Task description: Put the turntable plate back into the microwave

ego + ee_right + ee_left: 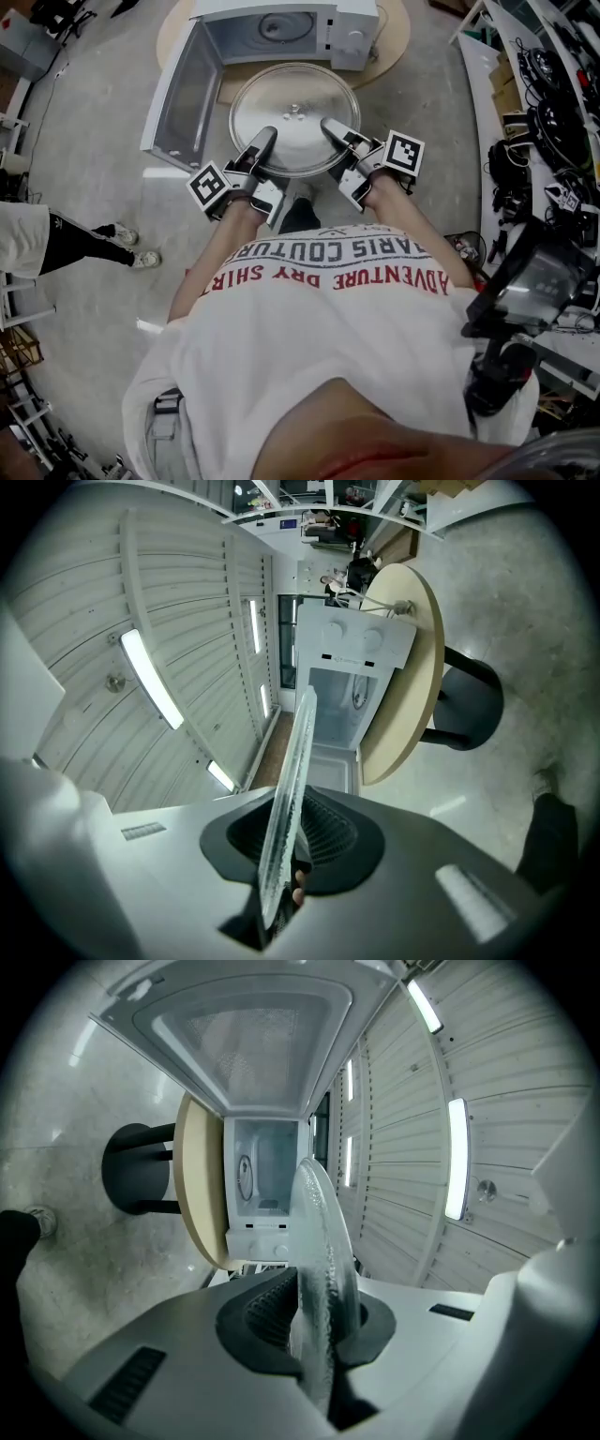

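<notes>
**Plate gripped on both sides, in front of the open microwave**

You have the glass turntable plate up off any surface, carried between your two grippers. It is not in the oven yet. From the head view it lies roughly flat, face up, with its small raised hub at the centre.

Your left gripper is clenched on the plate's near-left rim. In the left gripper view the ribbed pads press against the glass edge, which runs up between them. Your right gripper bites the near-right rim the same way — in the right gripper view the plate stands edge-on between the dark pads, which are tight against it.

The microwave sits on a round wooden table, with its front at the table's near edge. Its door is swung wide open on your left, reaching out past that edge over the concrete floor. The plate's far rim hangs just before the open cavity and overlaps the table's near edge in the head view. Both gripper views look straight past the glass into the cavity.

Well off to your left stands another person's legs, and a bench heaped with cables runs along your right.
</notes>
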`<move>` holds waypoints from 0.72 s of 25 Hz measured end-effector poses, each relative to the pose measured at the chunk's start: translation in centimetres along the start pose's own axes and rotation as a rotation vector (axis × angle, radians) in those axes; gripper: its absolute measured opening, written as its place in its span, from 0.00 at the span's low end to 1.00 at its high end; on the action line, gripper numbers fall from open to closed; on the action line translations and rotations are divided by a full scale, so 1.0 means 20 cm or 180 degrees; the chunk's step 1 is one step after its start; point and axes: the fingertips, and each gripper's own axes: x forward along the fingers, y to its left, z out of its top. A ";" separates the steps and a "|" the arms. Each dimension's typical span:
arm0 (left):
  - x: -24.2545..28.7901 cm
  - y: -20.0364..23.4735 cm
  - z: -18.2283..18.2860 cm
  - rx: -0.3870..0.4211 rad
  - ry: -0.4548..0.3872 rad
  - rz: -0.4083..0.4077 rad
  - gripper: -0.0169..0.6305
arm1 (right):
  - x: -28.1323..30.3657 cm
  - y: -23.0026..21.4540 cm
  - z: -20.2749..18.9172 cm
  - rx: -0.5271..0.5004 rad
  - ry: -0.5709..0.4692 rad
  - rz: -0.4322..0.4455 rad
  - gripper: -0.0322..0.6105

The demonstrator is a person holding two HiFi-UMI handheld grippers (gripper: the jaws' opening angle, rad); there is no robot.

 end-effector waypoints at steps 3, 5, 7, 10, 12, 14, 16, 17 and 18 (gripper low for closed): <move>0.12 0.09 0.16 -0.0027 -0.0014 0.0048 0.06 | 0.16 -0.10 0.11 0.0045 -0.0003 -0.0047 0.11; 0.14 0.09 0.20 -0.0036 -0.0037 0.0053 0.06 | 0.20 -0.11 0.12 0.0054 0.0002 -0.0051 0.11; 0.16 0.10 0.24 -0.0038 -0.0055 0.0063 0.06 | 0.25 -0.12 0.15 0.0069 0.0003 -0.0056 0.11; 0.30 0.19 0.40 -0.0094 -0.0080 0.0129 0.06 | 0.41 -0.24 0.27 0.0134 0.0009 -0.0134 0.11; 0.39 0.26 0.50 -0.0132 -0.0094 0.0167 0.06 | 0.51 -0.33 0.34 0.0172 0.0025 -0.0184 0.11; 0.44 0.31 0.57 -0.0128 -0.0099 0.0171 0.06 | 0.58 -0.38 0.39 0.0194 0.0036 -0.0204 0.11; 0.47 0.34 0.60 -0.0108 -0.0094 0.0161 0.06 | 0.61 -0.42 0.41 0.0211 0.0039 -0.0198 0.11; 0.48 0.35 0.62 -0.0099 -0.0091 0.0160 0.06 | 0.63 -0.44 0.42 0.0213 0.0038 -0.0198 0.11; 0.49 0.36 0.63 -0.0095 -0.0091 0.0163 0.06 | 0.63 -0.45 0.43 0.0209 0.0034 -0.0199 0.11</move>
